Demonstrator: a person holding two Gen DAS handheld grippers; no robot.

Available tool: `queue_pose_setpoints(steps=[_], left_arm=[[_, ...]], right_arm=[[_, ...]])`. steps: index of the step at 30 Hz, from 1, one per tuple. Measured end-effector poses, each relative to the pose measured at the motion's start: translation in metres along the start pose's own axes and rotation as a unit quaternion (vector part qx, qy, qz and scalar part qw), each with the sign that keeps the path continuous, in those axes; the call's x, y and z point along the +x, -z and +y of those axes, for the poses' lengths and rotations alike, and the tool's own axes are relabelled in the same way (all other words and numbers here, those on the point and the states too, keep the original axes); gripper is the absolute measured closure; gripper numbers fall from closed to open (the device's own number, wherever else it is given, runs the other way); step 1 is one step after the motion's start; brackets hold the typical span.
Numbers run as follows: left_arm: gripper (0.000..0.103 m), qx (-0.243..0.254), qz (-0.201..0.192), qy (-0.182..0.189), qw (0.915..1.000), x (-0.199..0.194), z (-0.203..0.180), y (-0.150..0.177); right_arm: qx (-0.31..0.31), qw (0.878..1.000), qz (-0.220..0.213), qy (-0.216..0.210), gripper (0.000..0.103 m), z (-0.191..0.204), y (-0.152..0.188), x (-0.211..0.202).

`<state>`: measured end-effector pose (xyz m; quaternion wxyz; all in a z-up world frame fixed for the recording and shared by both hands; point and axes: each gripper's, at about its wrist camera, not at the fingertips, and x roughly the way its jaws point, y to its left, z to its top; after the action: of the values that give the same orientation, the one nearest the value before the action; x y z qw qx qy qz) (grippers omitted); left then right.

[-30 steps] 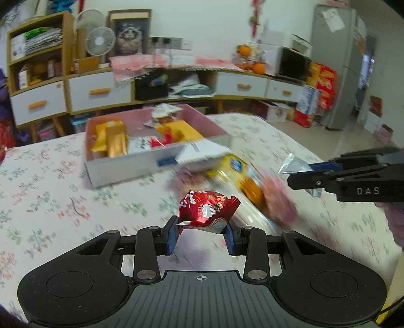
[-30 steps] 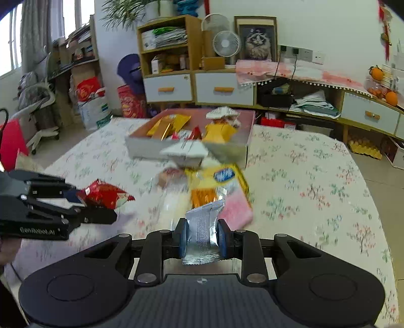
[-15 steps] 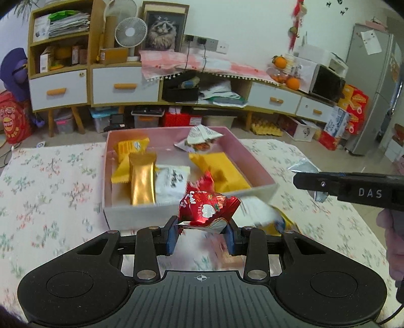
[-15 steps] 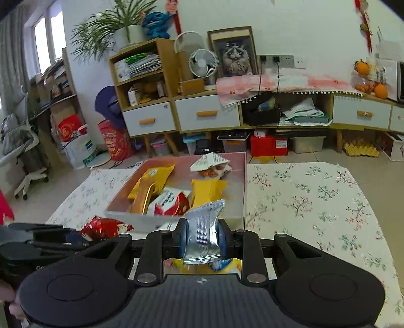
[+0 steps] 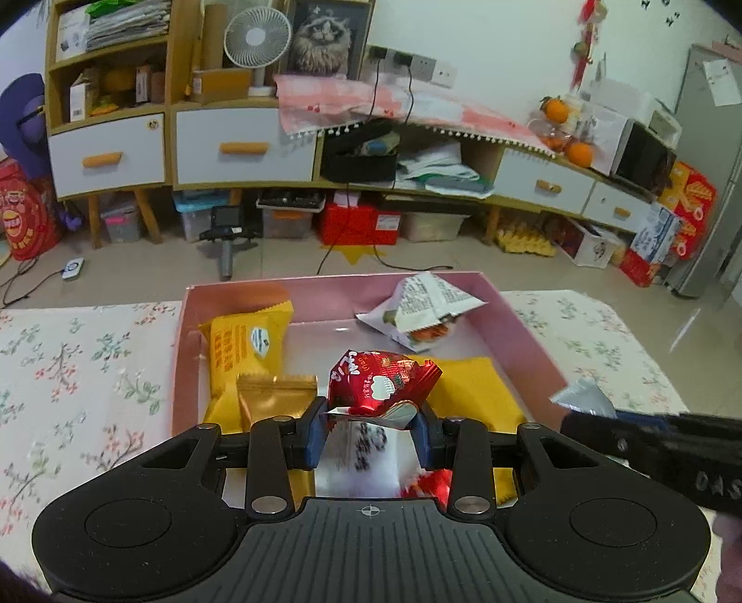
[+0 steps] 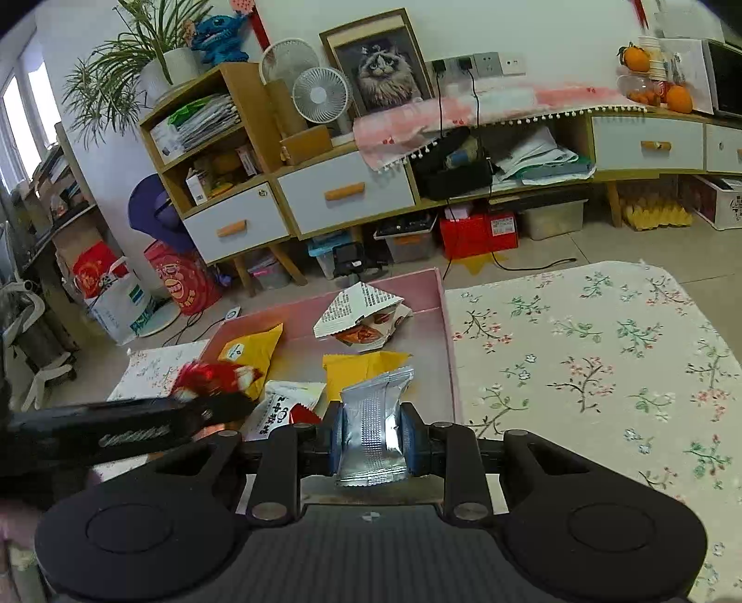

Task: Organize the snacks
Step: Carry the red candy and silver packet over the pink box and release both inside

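My left gripper [image 5: 371, 433] is shut on a red foil snack packet [image 5: 380, 382] and hangs over the pink box [image 5: 519, 320]. My right gripper [image 6: 372, 443] is shut on a silver foil packet [image 6: 373, 417] over the box's near right corner [image 6: 447, 334]. Inside the box lie yellow packets [image 5: 246, 345], a gold packet [image 5: 273, 394], a white triangular packet [image 5: 426, 306] and a white packet [image 6: 283, 406]. In the right wrist view the left gripper [image 6: 208, 406] carries the red packet [image 6: 213, 375] at the left. The right gripper [image 5: 603, 422] with the silver packet [image 5: 579, 394] shows at the left wrist view's right edge.
The box sits on a floral tablecloth [image 6: 603, 362] at the table's far edge. Beyond it are the floor, white-drawered cabinets [image 5: 241, 148], a fan [image 5: 257, 37] and storage boxes [image 5: 361, 222].
Both grippers have carried their packets forward, from above the loose snacks on the cloth to above the pink box. The loose snacks have dropped out of view.
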<state>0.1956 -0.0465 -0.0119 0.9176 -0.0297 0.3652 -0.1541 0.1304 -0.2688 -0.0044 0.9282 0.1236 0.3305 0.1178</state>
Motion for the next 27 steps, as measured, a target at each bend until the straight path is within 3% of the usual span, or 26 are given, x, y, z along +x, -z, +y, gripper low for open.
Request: queue_pose_setpoints(steps=[10,20,22,24,27], left_arm=[[0.069,-0.006,0.024,0.01,0.9996,0.043,0.008,-0.018],[0.065,-0.001,0.026,0.01,0.9996,0.06,0.008,-0.023],[0.062,0.003,0.024,0.011,0.9996,0.06,0.006,-0.022],[0.05,0.006,0.022,0.012,0.9997,0.059,0.005,-0.022],[0.035,0.006,0.014,0.006,0.9999,0.055,0.004,-0.022]], right_arm=[[0.012,1.0,0.017,0.014,0.103,-0.005,-0.001,0.02],[0.017,0.999,0.022,0.019,0.103,-0.009,-0.001,0.024],[0.018,0.999,0.021,0.02,0.103,-0.009,-0.002,0.024],[0.022,0.999,0.02,0.02,0.1,-0.01,-0.002,0.024],[0.03,0.999,0.017,0.009,0.08,-0.011,-0.003,0.021]])
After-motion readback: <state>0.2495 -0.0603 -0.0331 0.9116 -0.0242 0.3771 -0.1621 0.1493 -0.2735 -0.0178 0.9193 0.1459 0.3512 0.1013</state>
